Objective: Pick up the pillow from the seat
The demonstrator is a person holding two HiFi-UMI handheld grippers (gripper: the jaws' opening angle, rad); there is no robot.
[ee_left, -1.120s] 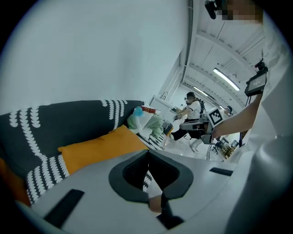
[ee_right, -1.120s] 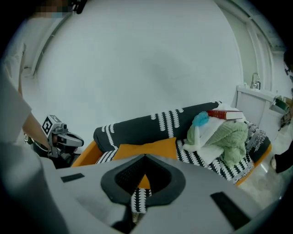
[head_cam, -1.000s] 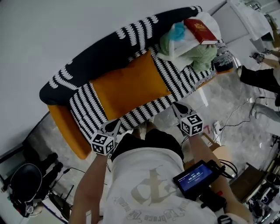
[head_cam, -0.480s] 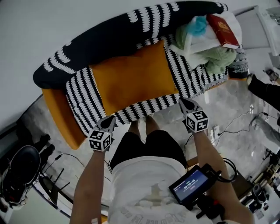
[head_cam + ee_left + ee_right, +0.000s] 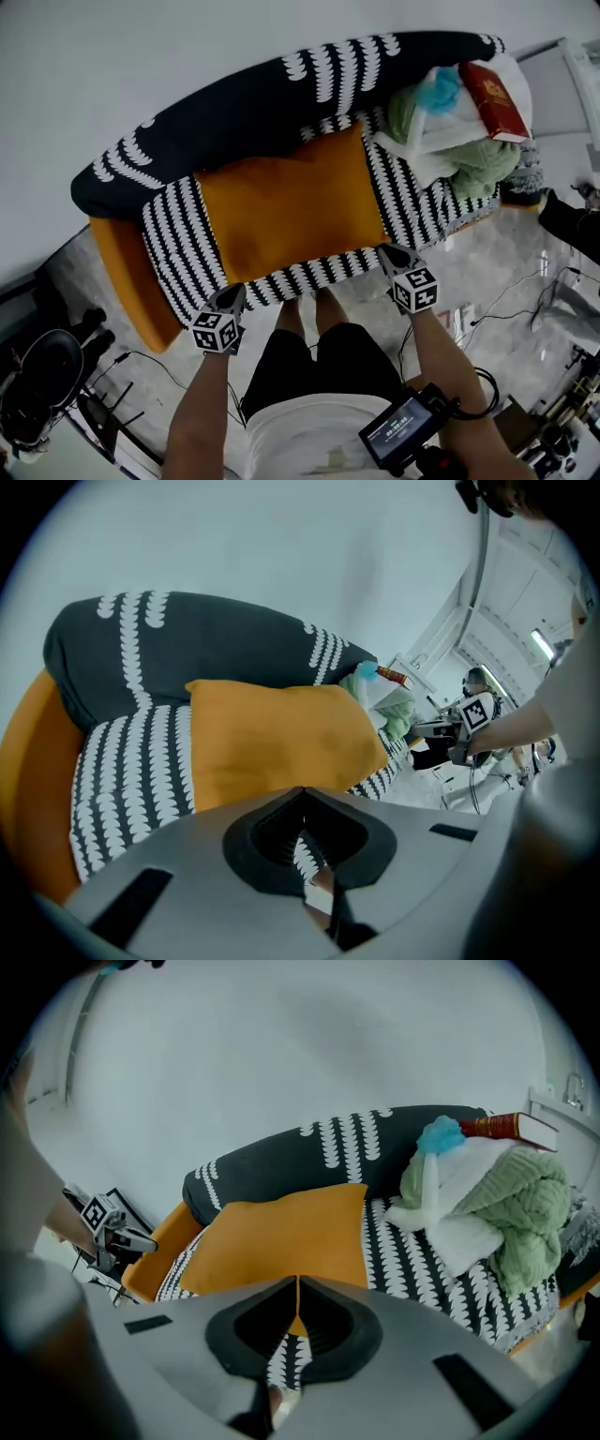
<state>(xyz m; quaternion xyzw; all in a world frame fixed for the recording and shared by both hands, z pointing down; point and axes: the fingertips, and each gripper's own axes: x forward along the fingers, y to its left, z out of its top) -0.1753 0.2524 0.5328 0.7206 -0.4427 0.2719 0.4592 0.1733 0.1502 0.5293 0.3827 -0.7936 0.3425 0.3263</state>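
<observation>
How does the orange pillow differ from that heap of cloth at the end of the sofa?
The pillow is one plain orange piece; the heap mixes green, white and blue cloth. The pillow lies spread out mid-seat; the heap is bunched up at the end on the person's right. Nothing sits on the pillow; a red book lies on the heap. Both rest on the striped seat.
</observation>
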